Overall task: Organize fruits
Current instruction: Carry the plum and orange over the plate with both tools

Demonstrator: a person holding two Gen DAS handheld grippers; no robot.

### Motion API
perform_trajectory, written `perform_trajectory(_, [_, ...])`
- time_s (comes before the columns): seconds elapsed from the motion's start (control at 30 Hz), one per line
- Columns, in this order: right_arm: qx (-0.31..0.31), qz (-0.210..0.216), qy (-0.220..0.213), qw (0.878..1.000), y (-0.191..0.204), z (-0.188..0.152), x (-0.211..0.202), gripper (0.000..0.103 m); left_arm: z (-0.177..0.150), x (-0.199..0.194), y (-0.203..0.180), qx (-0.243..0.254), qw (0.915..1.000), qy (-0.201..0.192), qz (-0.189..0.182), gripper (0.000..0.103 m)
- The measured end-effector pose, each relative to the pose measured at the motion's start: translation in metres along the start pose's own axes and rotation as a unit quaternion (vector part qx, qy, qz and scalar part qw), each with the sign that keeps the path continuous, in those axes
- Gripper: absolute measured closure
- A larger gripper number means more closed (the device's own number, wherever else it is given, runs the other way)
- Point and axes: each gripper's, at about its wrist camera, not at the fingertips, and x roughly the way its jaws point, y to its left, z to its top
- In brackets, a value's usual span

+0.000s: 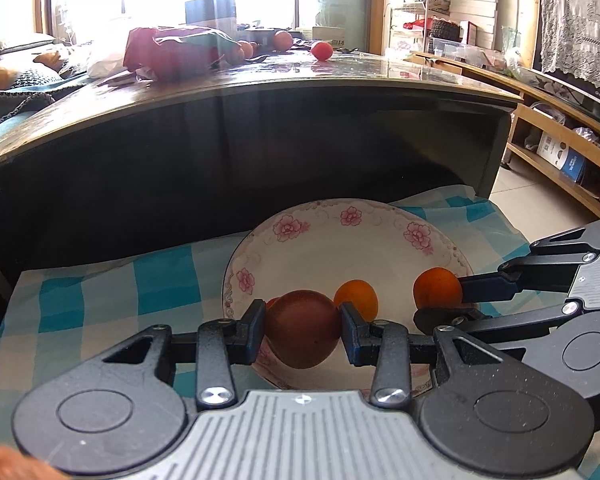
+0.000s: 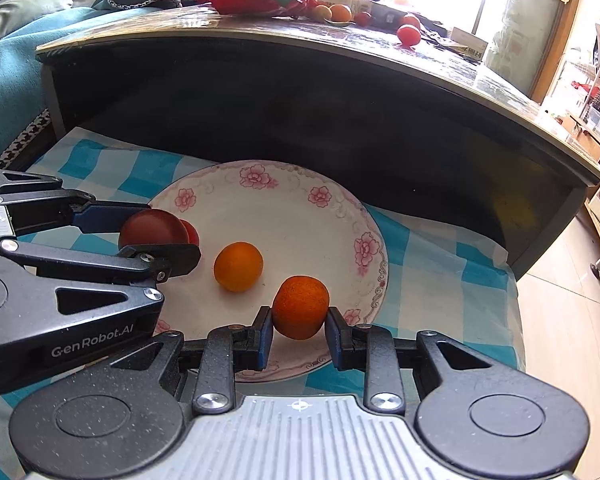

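Both grippers hold fruit over the plate.

Left wrist view: the left gripper [image 1: 302, 330] is closed narrow on a dark red fruit [image 1: 302, 328], its pads touching both flanks, above the near side of the plate [image 1: 340, 216]. A loose orange [image 1: 357, 298] lies on the plate just beyond and right of the red fruit. Further right, the right gripper [image 1: 440, 300] clamps a darker orange [image 1: 437, 287] near the plate's right rim.

Right wrist view: the right gripper [image 2: 299, 330] grips the darker orange [image 2: 300, 306] above the plate's [image 2: 284, 176] near rim. The loose orange [image 2: 238, 266] sits mid-plate, up and left. The left gripper [image 2: 156, 236] holds the red fruit [image 2: 152, 228] at the plate's left side, with a smaller red fruit [image 2: 192, 232] just behind. Each fruit hangs straight ahead of its own gripper, so release looks like the likely next move. More fruit remains on the table [image 2: 380, 52] beyond the plate.
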Motion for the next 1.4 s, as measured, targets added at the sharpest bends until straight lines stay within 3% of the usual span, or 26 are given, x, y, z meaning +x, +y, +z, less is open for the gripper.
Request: perform_trajectory(1.4, [0.001,-0.002,-0.014,1.000,0.001,0.004,0.016,0.079,-0.002,0.016,0.010,-0.006,0.9999,-0.005,0.007,0.054])
